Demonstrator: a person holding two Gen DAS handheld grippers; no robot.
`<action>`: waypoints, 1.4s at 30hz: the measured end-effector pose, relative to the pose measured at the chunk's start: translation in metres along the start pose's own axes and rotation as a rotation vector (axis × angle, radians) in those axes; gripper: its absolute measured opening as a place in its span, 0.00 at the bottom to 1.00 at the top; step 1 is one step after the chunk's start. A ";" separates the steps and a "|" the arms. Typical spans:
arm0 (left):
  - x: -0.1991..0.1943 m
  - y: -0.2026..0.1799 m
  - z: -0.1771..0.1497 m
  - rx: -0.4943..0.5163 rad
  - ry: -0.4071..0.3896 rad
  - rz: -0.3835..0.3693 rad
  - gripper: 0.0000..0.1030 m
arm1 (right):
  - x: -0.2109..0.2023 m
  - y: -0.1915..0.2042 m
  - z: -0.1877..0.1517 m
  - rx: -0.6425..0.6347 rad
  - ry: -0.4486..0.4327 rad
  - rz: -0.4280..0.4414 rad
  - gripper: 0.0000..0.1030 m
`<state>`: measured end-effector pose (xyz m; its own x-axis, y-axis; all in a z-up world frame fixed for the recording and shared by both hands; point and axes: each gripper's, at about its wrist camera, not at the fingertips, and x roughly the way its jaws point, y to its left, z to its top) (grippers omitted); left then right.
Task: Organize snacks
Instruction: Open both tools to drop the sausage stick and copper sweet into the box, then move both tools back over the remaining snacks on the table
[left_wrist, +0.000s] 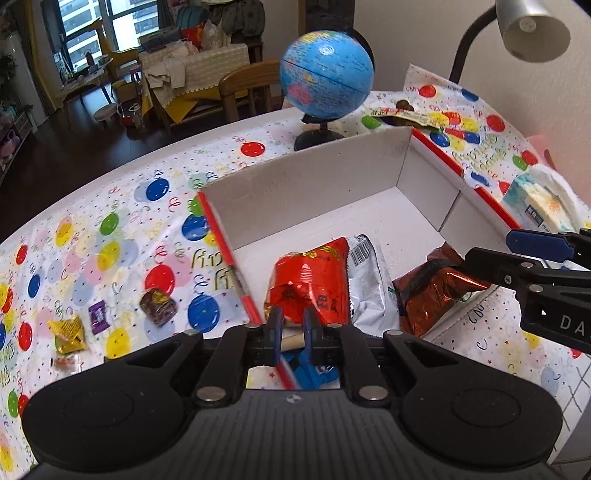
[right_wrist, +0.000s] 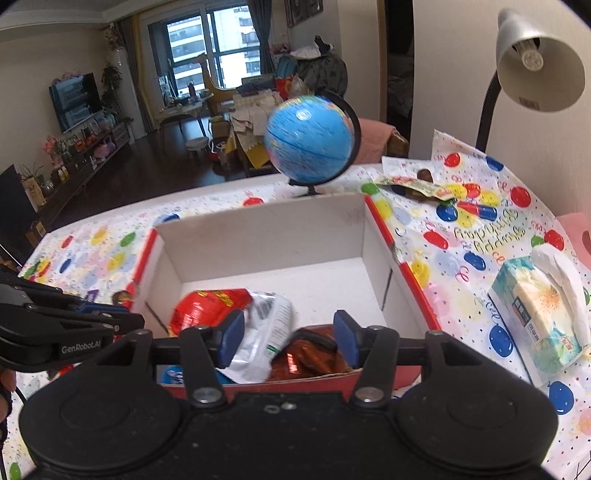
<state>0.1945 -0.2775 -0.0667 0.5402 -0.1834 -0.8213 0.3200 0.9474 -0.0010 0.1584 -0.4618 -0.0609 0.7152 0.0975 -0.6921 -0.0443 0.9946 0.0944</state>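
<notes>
While the snacks already lie in the box (right_wrist: 258, 236), the right gripper (right_wrist: 288, 338) hangs above the brown bag (right_wrist: 306, 360) with jaws apart and should lift clear. The left gripper (left_wrist: 290, 332) looks pinched on something pale, perhaps a wrapper. Only the left view shows candies (left_wrist: 157, 306) outside the box.

Red snack bag (left_wrist: 310, 280), white packet (left_wrist: 365, 284), brown foil bag (left_wrist: 432, 291) lying in white box (left_wrist: 314, 184).
</notes>
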 end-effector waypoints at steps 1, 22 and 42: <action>-0.004 0.003 -0.001 -0.004 -0.007 0.001 0.11 | -0.003 0.003 0.001 0.000 -0.006 0.002 0.54; -0.081 0.113 -0.051 -0.116 -0.111 0.006 0.68 | -0.044 0.116 0.005 -0.046 -0.089 0.098 0.67; -0.140 0.218 -0.112 -0.184 -0.185 0.019 0.81 | -0.068 0.223 -0.019 -0.056 -0.182 0.171 1.00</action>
<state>0.1017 -0.0161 -0.0156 0.6837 -0.1938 -0.7036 0.1704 0.9798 -0.1043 0.0871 -0.2462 -0.0062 0.8074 0.2614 -0.5289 -0.2102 0.9651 0.1560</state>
